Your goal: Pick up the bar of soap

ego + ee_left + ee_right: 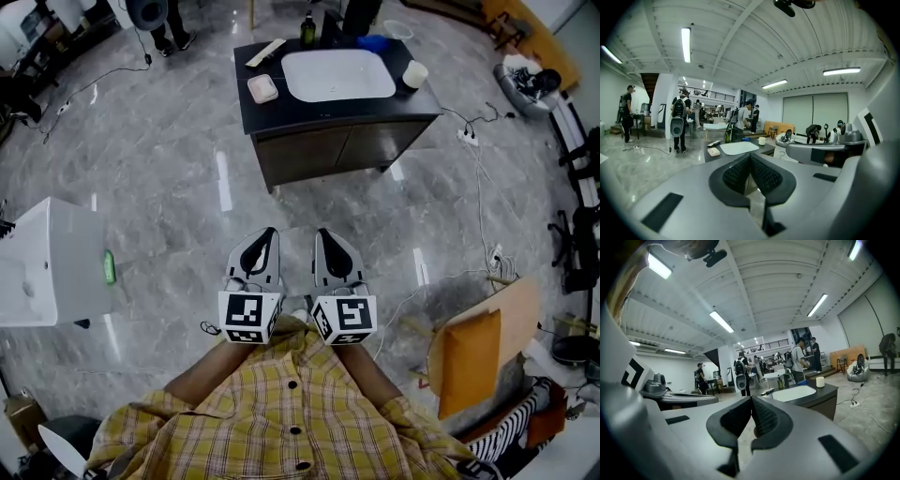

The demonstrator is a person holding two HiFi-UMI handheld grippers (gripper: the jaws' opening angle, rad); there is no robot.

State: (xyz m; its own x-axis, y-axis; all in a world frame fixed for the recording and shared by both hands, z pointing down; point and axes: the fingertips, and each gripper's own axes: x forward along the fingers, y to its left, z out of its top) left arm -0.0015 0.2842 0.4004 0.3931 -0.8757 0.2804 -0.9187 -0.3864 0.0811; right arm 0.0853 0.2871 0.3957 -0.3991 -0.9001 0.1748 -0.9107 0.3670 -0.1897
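Observation:
The pale bar of soap (262, 88) lies in a small dish at the left end of a dark vanity counter (422, 101), beside a white basin (337, 75). In the left gripper view the soap (713, 151) shows far off, left of the basin (738, 147). Both grippers are held side by side at waist height over the floor, well short of the vanity. My left gripper (269, 232) (750, 157) is shut with nothing in it. My right gripper (321, 232) (751, 401) is also shut and holds nothing.
On the counter stand a white cup (414, 73), a dark bottle (307, 28) and a blue thing (375, 42). A white unit (56, 262) stands at the left and an orange chair (473, 352) at the right. Cables (478, 169) trail on the marble floor. People stand in the background.

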